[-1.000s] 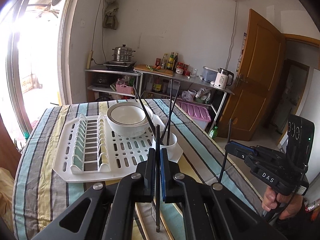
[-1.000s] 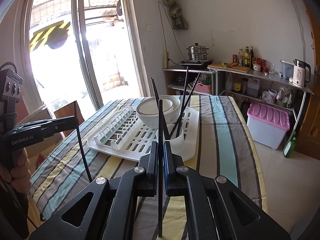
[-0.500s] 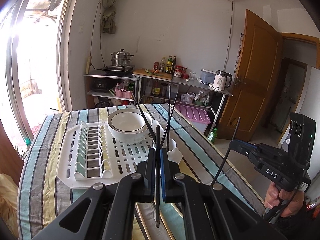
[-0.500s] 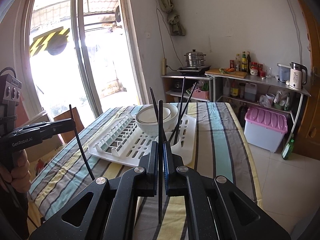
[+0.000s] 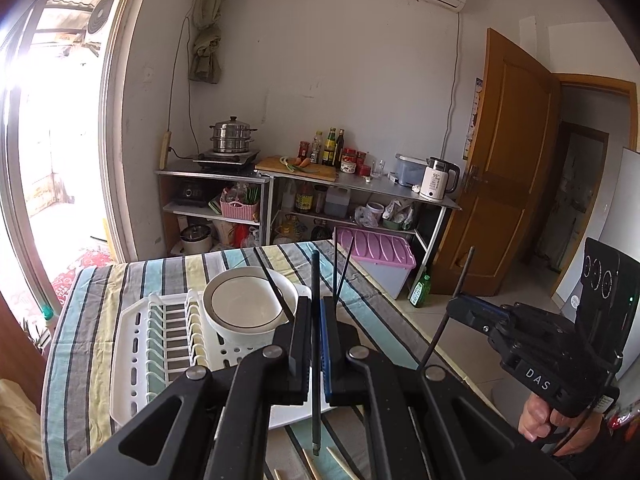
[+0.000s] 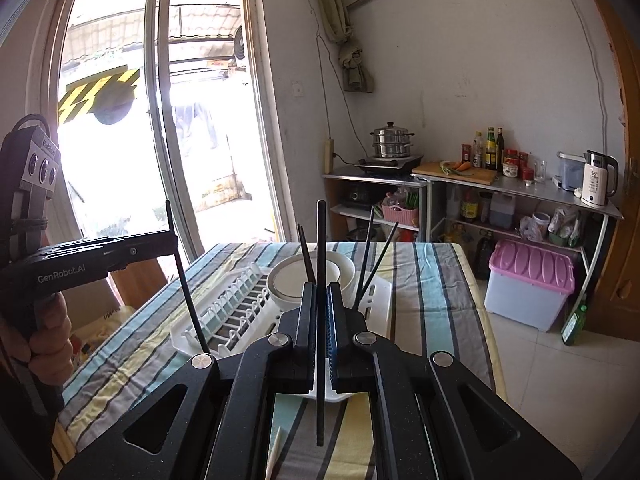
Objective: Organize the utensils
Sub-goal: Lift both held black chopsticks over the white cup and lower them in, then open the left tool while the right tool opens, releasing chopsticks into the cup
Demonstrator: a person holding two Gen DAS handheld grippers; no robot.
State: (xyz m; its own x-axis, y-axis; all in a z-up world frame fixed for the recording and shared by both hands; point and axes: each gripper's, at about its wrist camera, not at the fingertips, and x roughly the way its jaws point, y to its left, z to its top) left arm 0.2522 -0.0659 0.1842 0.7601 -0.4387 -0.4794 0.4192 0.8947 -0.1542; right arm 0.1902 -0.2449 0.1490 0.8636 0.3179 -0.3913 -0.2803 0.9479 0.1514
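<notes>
Both grippers risen since earlier, left gripper [image 5: 316,320] clamping 1 black chopstick [image 5: 315,360] upright, right gripper [image 6: 320,312] likewise

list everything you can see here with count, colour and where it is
striped tablecloth: one, teal, yellow and grey, covering the table
white plastic dish rack: one, on the cloth
white ceramic bowls: stacked, count unclear, on the rack
loose black chopsticks: three, standing at the rack's near end, their base hidden
pale wooden chopsticks: at least two, on the cloth at the near edge
steel steamer pot: one, on a hob on the metal shelf
white electric kettle: one, on the shelf top
pink-lidded storage box: one, on the floor
brown wooden door: one, open, at right
left gripper: black, shut on one black chopstick
right gripper: black, shut on another black chopstick
</notes>
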